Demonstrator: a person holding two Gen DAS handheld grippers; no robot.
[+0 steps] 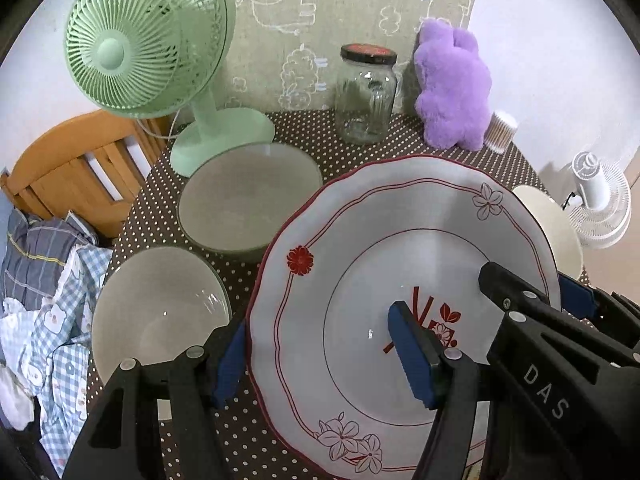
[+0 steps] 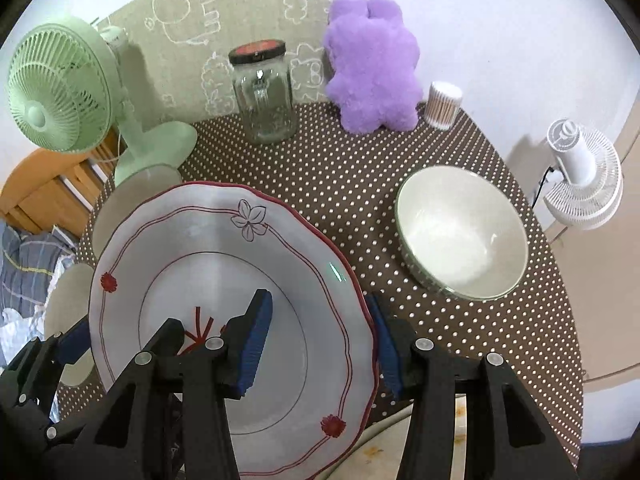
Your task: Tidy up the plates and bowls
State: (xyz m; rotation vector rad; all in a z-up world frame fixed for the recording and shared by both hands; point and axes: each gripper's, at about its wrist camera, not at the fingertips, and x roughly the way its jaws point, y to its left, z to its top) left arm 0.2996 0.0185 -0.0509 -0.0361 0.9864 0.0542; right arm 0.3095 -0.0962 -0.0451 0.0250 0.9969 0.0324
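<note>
Left wrist view has the left gripper point(image 1: 326, 354) straddling the near-left rim of a big scalloped white plate point(image 1: 372, 240), glossy, edged in red with line-drawn flowers; one blue ribbed pad sits outside the rim, the other over the plate's well, the jaws about half apart and clamped on that edge. Across the plate, the right gripper point(image 2: 320, 344) grips the opposite rim the same way. Left of the left gripper sit two smooth pale bowls point(image 1: 160, 308), one nearer, one beyond. Ahead and right of the right gripper a third round bowl point(image 2: 460, 232) rests on the desk point(image 2: 340, 184) with its brown polka-dot cloth. Farther off stand a ribbed glass jar point(image 2: 264, 96) and a fluffy purple plush toy point(image 2: 372, 72).
</note>
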